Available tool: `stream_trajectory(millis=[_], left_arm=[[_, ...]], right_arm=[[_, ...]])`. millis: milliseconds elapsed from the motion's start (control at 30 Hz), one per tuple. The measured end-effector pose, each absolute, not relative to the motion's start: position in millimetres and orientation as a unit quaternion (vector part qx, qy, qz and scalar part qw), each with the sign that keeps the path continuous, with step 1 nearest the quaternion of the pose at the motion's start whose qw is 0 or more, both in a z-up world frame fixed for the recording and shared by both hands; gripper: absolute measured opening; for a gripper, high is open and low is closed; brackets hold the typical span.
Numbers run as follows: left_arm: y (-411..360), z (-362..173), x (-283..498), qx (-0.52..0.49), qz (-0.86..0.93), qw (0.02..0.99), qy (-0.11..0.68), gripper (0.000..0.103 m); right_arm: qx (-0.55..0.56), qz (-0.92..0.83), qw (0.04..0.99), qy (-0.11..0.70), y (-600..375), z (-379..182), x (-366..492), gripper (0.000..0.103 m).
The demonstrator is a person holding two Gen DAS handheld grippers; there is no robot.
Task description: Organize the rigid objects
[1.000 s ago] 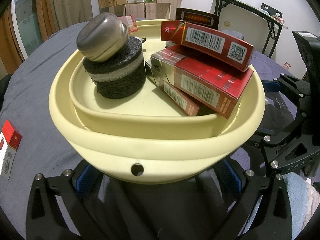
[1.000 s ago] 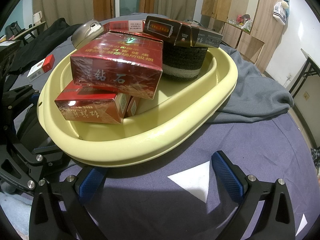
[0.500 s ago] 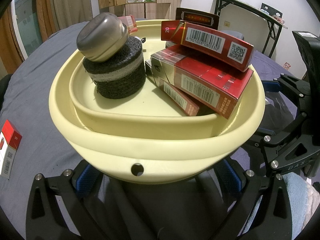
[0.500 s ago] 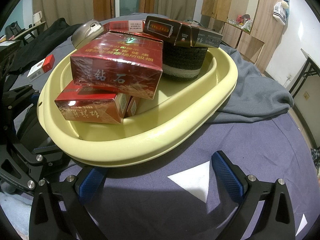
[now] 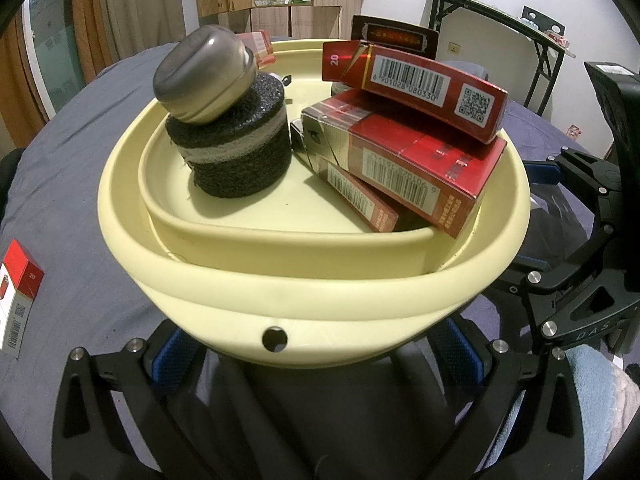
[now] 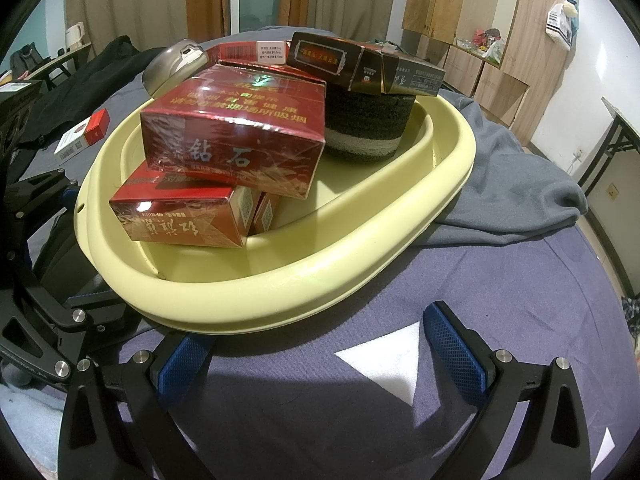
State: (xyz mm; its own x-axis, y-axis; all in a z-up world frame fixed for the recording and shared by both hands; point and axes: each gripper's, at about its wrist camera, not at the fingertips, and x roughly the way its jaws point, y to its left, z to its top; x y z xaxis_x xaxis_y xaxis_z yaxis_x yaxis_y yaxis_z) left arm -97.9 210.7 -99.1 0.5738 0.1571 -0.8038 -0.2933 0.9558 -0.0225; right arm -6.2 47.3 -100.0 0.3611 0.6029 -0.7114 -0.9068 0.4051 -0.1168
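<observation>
While the yellow basin (image 5: 312, 292) sat on the purple cloth (image 6: 500, 280) with red cartons (image 5: 404, 160) stacked on its right side and a metal tin (image 5: 204, 74) perched on a black foam roll (image 5: 240, 152) on the left, both tongs stayed wide open, holding nothing. The left gripper (image 5: 316, 360) straddled the near rim; the right gripper (image 6: 320, 344) hovered just beside the basin.

A crumpled grey cloth (image 6: 516, 184) lies on the purple-covered bench (image 6: 460, 272); wooden cabinets (image 6: 472, 12) and a black-legged folding table (image 5: 500, 12) stand behind.
</observation>
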Motion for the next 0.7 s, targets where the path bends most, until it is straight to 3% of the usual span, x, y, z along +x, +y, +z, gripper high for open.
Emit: stream_trajectory(millis=[700], left_arm=[[210.7,-99.1,-98.0,-0.077,0.127,0.884,0.444,0.103]], right_arm=[[-0.256,0.481,0.784,0.296,47.2,-100.0,-5.8,0.103]])
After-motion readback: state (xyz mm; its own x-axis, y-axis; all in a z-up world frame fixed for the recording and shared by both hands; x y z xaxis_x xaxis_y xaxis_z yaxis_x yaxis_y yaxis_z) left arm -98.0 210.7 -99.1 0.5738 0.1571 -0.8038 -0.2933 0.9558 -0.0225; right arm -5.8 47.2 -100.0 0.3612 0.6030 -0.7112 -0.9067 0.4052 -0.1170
